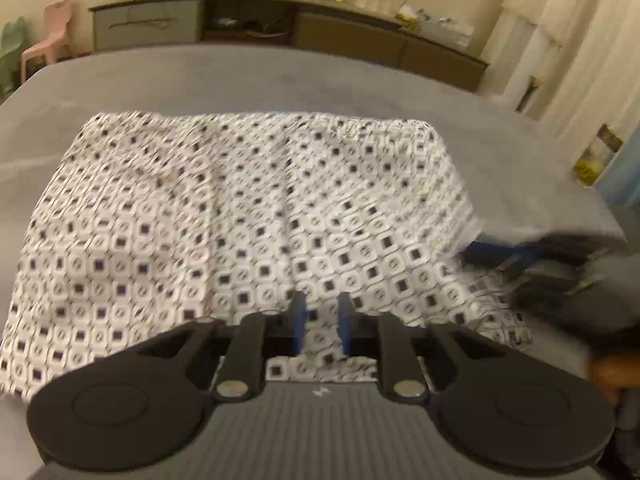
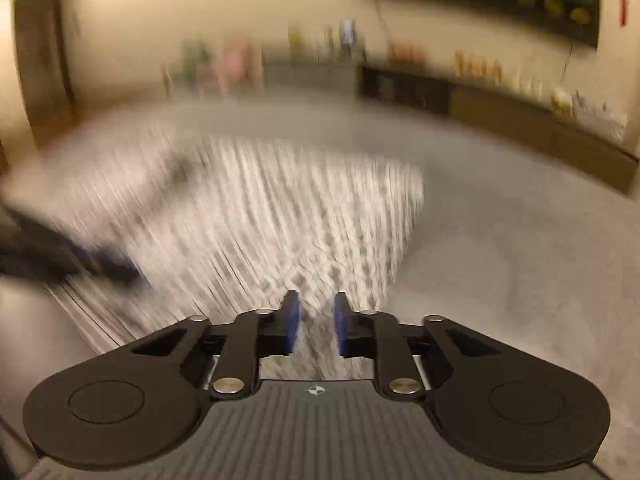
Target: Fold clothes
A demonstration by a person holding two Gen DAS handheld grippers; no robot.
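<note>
My left tongs [image 1: 322, 322] hang over the near edge of the white garment printed with small dark squares and rings [image 1: 240, 216], their blue pads [image 1: 299, 320] a narrow gap apart with patterned cloth showing between them; I cannot see the pads pressing on anything, so I read them as slightly spread and empty. My right tongs [image 2: 314, 322] look the same: a small gap, nothing pinched, blurred cloth beneath.

The garment lies spread flat on the grey cloth-covered surface [image 1: 280, 76] (whether bed or counter I cannot tell), its near hem just under both tools and its far edge well short of the long dark sideboard [image 1: 320, 28] against the wall.

My worry is the right view. It is heavily smeared, so closing now could miss the hem or gather several layers. With gaps this narrow, the pads could also push the fabric ahead of them and wrinkle it. The two grips may land unevenly, skewing the fold.

Both tools tilt downward toward the cloth. In the left view the right tool [image 1: 512, 256] shows as a dark blur at the garment's right edge.
</note>
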